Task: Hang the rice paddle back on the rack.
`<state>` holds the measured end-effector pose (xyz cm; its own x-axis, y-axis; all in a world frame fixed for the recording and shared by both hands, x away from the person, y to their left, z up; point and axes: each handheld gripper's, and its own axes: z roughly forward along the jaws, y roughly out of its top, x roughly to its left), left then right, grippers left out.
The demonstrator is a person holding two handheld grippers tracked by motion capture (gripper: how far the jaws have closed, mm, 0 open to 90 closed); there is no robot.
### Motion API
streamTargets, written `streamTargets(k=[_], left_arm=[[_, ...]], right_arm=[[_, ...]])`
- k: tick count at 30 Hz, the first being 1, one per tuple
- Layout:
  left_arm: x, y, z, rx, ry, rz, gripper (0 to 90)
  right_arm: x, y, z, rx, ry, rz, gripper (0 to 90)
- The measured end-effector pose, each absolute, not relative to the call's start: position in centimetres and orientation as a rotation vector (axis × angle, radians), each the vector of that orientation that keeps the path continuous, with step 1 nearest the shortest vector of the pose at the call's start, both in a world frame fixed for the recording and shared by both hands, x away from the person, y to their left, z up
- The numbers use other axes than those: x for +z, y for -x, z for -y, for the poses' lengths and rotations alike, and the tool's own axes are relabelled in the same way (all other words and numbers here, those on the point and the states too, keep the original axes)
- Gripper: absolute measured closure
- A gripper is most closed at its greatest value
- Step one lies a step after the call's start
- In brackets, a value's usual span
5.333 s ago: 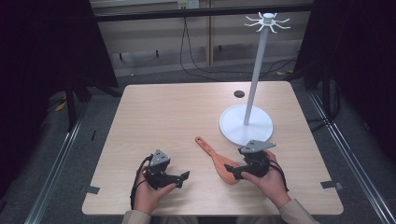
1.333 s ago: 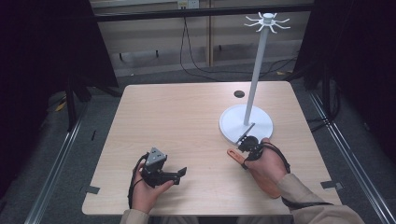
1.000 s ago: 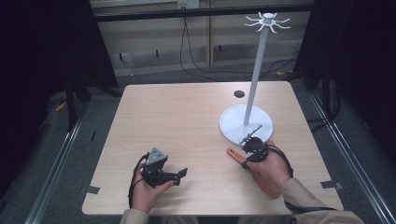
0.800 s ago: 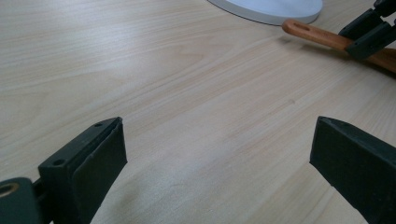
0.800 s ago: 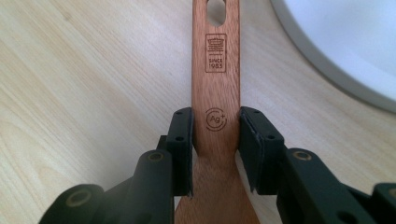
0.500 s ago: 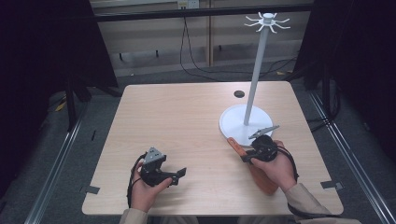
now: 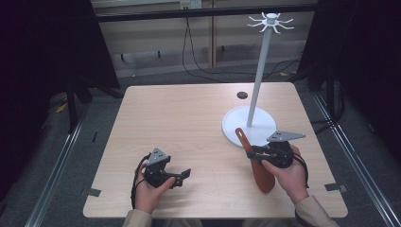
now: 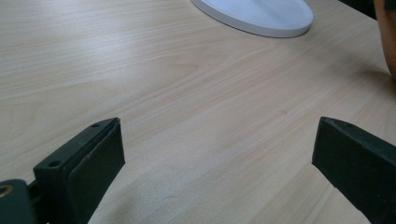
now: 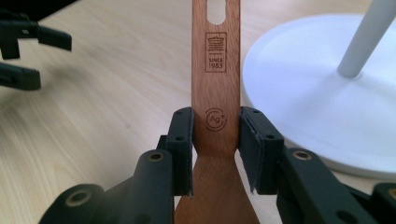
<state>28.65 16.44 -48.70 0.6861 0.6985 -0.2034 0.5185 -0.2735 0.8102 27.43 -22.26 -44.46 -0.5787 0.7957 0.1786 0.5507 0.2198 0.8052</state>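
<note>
Fingers of the right gripper (image 9: 215, 149) clamp the neck of a wooden spatula (image 7: 254, 161), just where the narrow handle flares into the blade; those of the left gripper (image 7: 182, 176) stand wide apart with nothing between them, low over the desk (image 7: 179, 123). Held off the desk beside the white stand base (image 7: 236, 124), the spatula points its handle toward the stand pole (image 7: 259, 71). It looks light, stiff and smooth, so a firm pinch at the flat neck seems right. Reddish-brown wood, with burnt-in marks and a hanging slot (image 9: 215, 11) near the handle end.
</note>
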Motion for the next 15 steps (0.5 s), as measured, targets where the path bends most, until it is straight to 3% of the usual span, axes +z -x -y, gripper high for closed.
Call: streamTargets(k=[15], left_arm=[[-48.8,-28.6,-16.3,0.234,-1.943,-0.945,3.0]], right_arm=[[-41.8,-25.9,23.2,1.618,-1.142,-1.863,66.9]])
